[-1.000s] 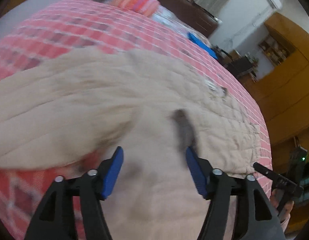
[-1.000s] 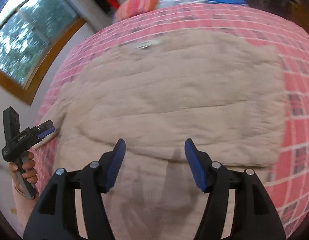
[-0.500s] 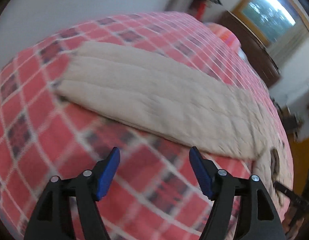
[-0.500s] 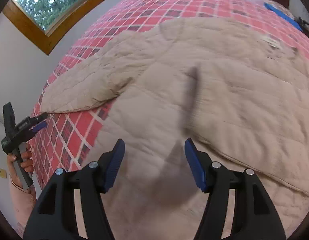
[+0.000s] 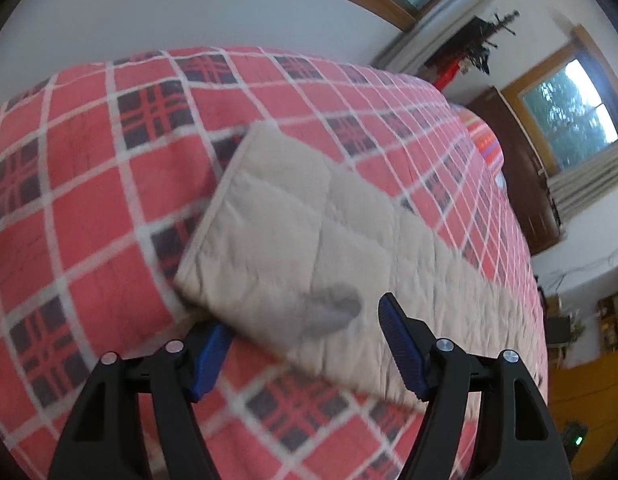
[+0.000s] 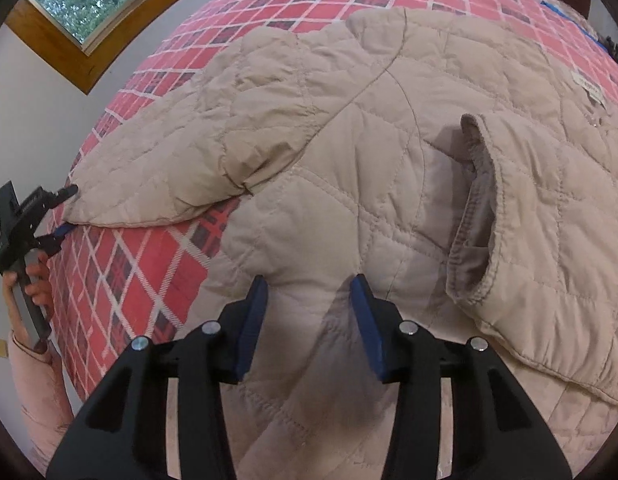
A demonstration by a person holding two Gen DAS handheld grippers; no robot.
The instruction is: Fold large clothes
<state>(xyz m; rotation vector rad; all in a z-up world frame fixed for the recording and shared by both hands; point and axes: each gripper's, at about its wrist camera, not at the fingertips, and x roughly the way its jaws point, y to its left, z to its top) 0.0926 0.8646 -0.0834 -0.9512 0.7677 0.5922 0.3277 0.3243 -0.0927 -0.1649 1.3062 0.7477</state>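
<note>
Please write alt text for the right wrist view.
The open right claw hovers over a beige quilted jacket spread on a red plaid bed cover. At far left, the left claw straddles the cuff of its outstretched sleeve.

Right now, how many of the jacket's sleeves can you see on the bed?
2. One sleeve stretches out to the left across the plaid bedspread, its cuff at the left gripper. The other sleeve lies folded over the jacket body, its open cuff facing the right gripper.

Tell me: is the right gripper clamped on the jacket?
No, the right gripper hangs open above the beige jacket, its blue pads apart.
</note>
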